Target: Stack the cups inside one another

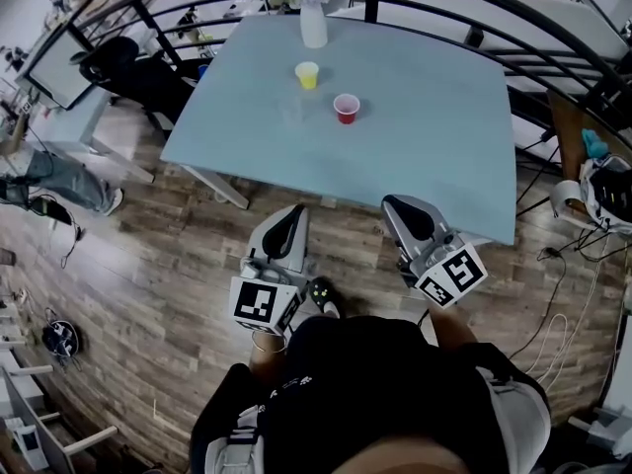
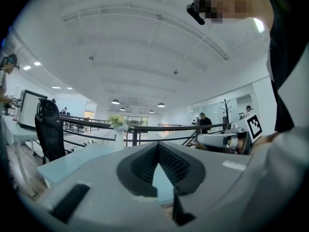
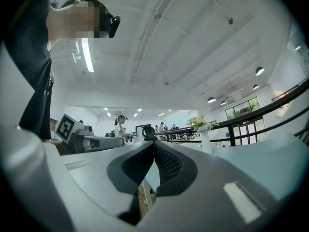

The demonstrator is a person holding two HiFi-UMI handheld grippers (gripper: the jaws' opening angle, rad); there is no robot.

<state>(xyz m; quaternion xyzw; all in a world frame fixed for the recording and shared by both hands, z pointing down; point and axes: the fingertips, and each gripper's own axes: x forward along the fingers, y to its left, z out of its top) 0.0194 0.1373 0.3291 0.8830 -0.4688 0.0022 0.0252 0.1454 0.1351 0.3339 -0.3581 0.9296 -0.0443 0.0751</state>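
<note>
A yellow cup (image 1: 307, 74) and a red cup (image 1: 346, 108) stand upright and apart on the light blue table (image 1: 434, 136), the yellow one farther back. Both grippers hang level over the wooden floor, short of the table's near edge and well away from the cups. My left gripper (image 1: 299, 208) (image 2: 158, 144) is shut with nothing between its jaws. The right gripper (image 1: 388, 201) (image 3: 154, 143) is also shut and empty. In both gripper views the gripper bodies hide the cups.
A white vase of flowers (image 1: 313, 18) (image 2: 119, 139) (image 3: 205, 141) stands at the table's far edge. Dark curved railings (image 1: 553, 57) run behind and to the right. A black office chair (image 1: 128, 67) is at the left. Cables (image 1: 568, 294) lie on the floor at the right.
</note>
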